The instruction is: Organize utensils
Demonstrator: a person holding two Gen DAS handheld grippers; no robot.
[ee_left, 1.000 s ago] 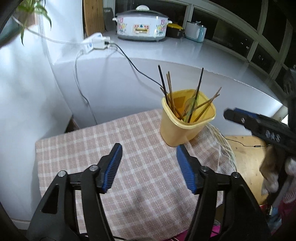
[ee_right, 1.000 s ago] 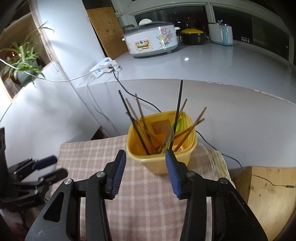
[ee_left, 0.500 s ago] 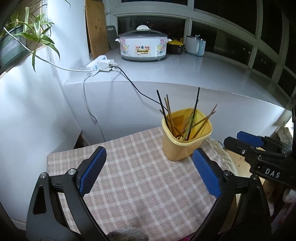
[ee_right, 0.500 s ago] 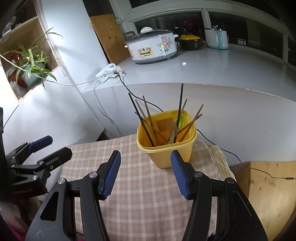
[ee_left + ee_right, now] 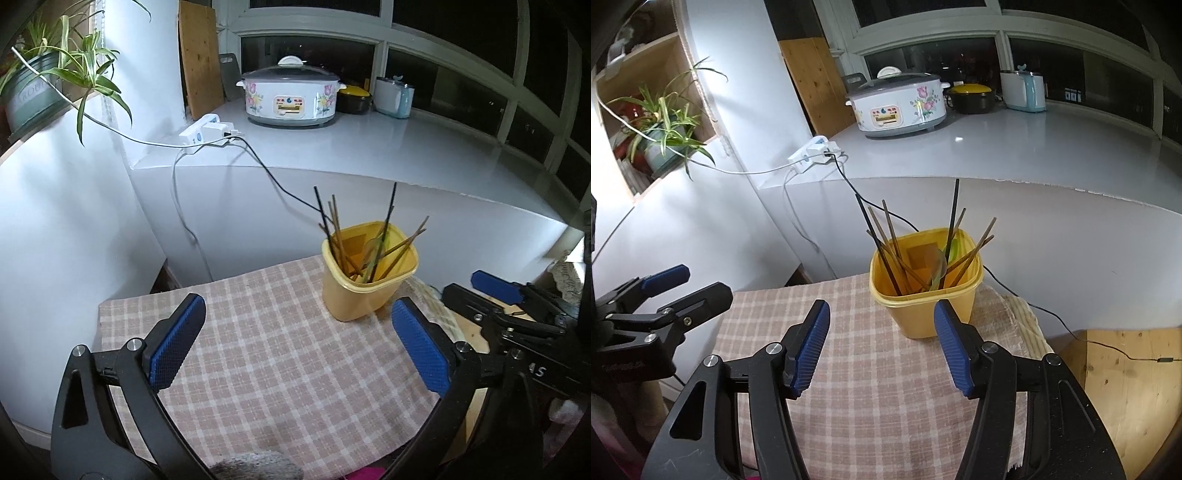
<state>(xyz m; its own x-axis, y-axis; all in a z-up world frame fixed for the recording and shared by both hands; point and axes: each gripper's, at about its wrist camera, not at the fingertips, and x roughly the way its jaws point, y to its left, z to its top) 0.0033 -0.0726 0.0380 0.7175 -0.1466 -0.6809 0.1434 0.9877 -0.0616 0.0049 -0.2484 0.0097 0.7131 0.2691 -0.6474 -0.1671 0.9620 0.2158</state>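
A yellow plastic holder (image 5: 364, 291) (image 5: 925, 308) stands at the far side of a pink checked cloth (image 5: 280, 354) (image 5: 871, 391). It holds several dark and wooden chopsticks (image 5: 334, 230) (image 5: 882, 243) and a green spoon (image 5: 951, 251). My left gripper (image 5: 299, 347) is open and empty, above the cloth, short of the holder. My right gripper (image 5: 882, 347) is open and empty, just in front of the holder. Each gripper shows at the edge of the other view.
A white counter (image 5: 406, 147) behind carries a flowered rice cooker (image 5: 291, 98), a yellow-lidded pot (image 5: 971, 98) and a power strip (image 5: 207, 133) with cables hanging down. A potted plant (image 5: 661, 136) sits in a wall niche at left. A wooden surface (image 5: 1123, 376) lies at right.
Both grippers have pulled back and up from the holder. The left jaws have opened wider; the right jaws opened somewhat too. The holder now looks smaller and farther.
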